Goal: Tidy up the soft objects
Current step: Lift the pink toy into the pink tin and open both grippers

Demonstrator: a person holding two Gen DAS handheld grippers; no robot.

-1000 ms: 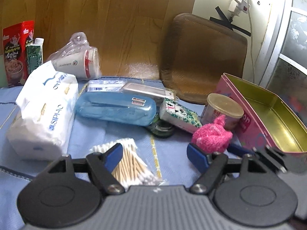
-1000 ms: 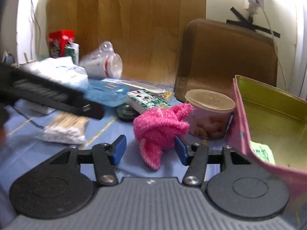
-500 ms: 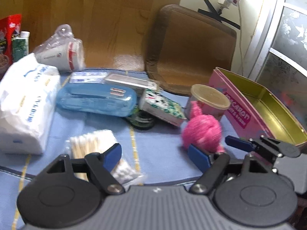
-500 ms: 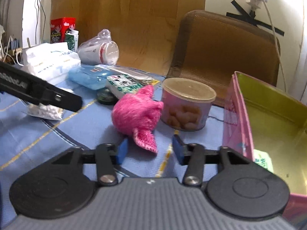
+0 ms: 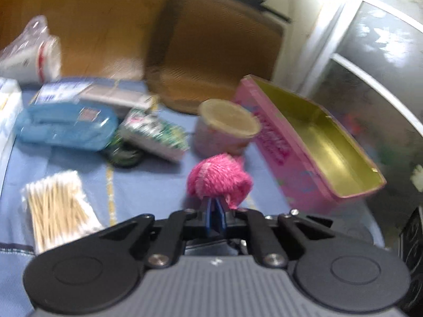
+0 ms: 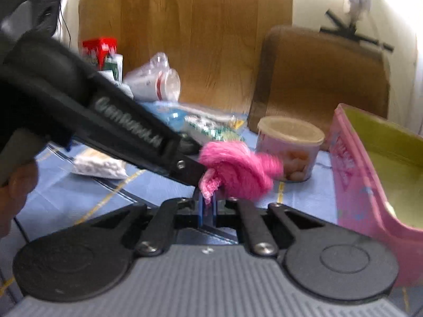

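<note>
A pink fluffy cloth sits bunched on the blue tablecloth, just left of the open pink tin with a gold inside. My left gripper is closing, its blue pads together on the cloth's near edge. In the right wrist view the same cloth hangs over my right gripper, whose jaws are closing with a pink tuft pinched between the pads. The left gripper's black finger comes in from the left and meets the cloth. The pink tin stands to the right.
A can with a beige lid stands behind the cloth. To the left lie a cotton swab pack, a blue case and a green patterned pack. A brown cushion leans on the wall behind.
Both grippers have gone from open to shut on the pink cloth. The left gripper swung right onto it, and the right one moved in under it.
</note>
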